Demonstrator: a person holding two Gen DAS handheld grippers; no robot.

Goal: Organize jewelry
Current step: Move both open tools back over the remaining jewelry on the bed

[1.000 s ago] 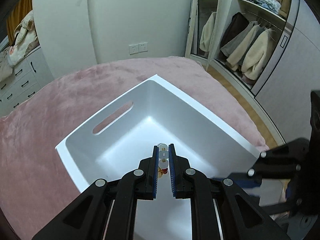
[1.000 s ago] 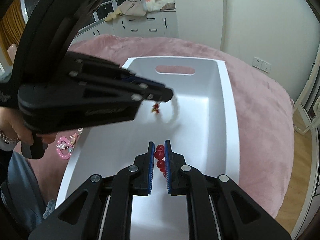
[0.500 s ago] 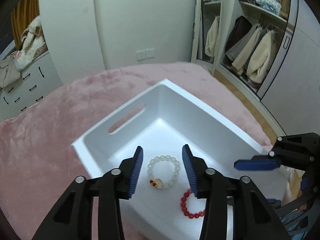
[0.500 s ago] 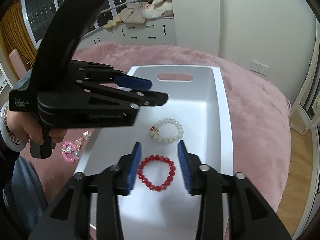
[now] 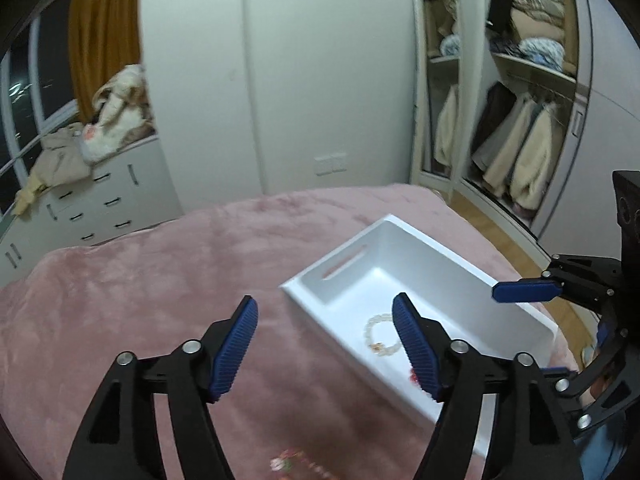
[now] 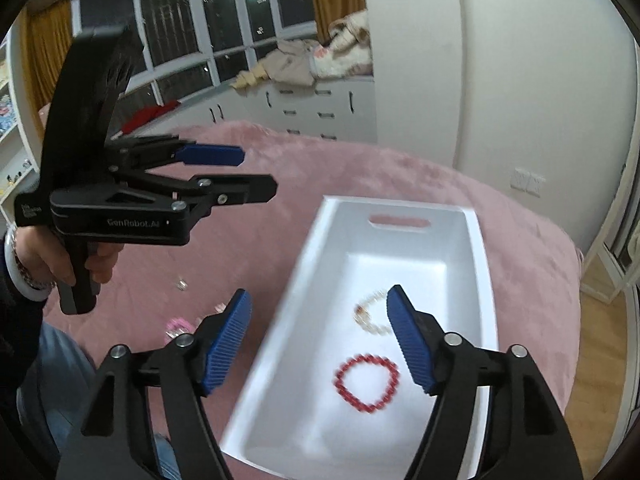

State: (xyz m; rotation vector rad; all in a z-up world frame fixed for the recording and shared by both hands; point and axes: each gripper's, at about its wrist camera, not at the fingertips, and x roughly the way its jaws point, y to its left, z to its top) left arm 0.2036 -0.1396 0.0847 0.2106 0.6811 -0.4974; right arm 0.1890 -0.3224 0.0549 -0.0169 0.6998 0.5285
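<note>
A white bin (image 6: 472, 248) with a handle slot sits on a pink blanket (image 6: 360, 168). In it lie a white bead bracelet (image 6: 370, 318) and a red bead bracelet (image 6: 367, 382). The white bracelet also shows in the left wrist view (image 5: 380, 334) inside the bin (image 5: 436, 248). My left gripper (image 5: 326, 344) is open and empty, raised left of the bin; it also shows in the right wrist view (image 6: 256, 172). My right gripper (image 6: 320, 336) is open and empty above the bin's left wall. One of its fingers (image 5: 524, 291) shows in the left wrist view.
Pink jewelry (image 6: 178, 326) and a small clear piece (image 6: 182, 285) lie on the blanket left of the bin; a blurred pink piece (image 5: 288, 464) shows below my left gripper. White drawers (image 6: 320, 108) and an open wardrobe (image 5: 520, 140) stand beyond the bed.
Both grippers let go of their bracelets, which now lie in the bin. Both have opened wider, risen and moved left, away from the bin.
</note>
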